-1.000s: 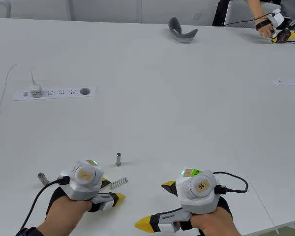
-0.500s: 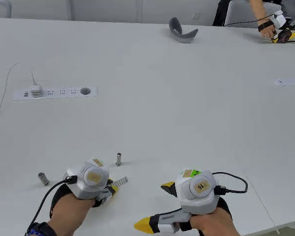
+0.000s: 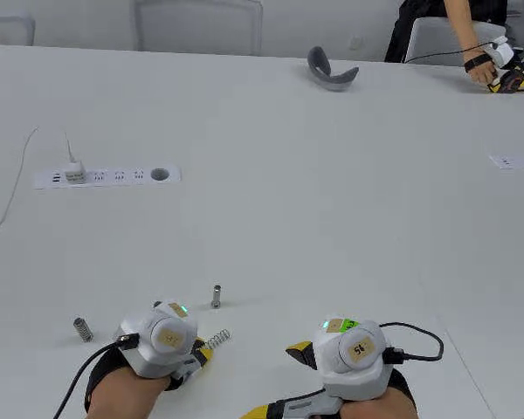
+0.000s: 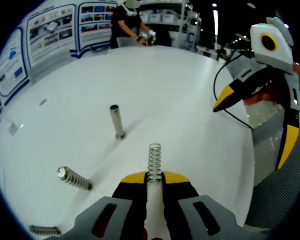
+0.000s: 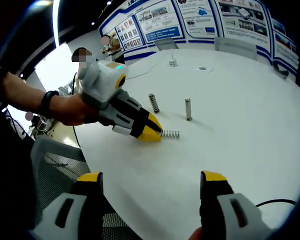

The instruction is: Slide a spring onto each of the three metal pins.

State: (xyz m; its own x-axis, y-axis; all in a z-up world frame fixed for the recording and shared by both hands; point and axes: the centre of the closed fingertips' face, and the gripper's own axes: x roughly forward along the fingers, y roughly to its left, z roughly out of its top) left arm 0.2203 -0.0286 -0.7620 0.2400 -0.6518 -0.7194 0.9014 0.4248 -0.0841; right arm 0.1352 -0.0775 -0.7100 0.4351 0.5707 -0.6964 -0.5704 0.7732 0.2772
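Observation:
My left gripper (image 3: 203,350) is shut on one end of a small steel spring (image 3: 218,338), which points away from its yellow tips (image 4: 154,156). A bare metal pin (image 3: 216,297) stands upright just beyond the spring (image 4: 116,121). Further left, another pin wrapped in a spring (image 3: 83,329) stands on the table (image 4: 74,178). A loose spring (image 4: 44,230) lies near the left gripper view's bottom edge. My right gripper (image 3: 276,382) hangs open over the near table with nothing between its jaws (image 5: 152,182). From there I see the left gripper (image 5: 150,133) holding the spring (image 5: 171,134).
A white power strip (image 3: 105,176) with a plugged charger lies at the left, and its cable (image 3: 9,192) trails off the table. A grey curved object (image 3: 332,70) sits at the far side. A paper (image 3: 515,161) lies at the right. Another person's hand (image 3: 485,65) works at the far right corner.
My left gripper has moved forward to the loose spring and shut on its near end. The right gripper has stayed put. The head camera has tilted a little.

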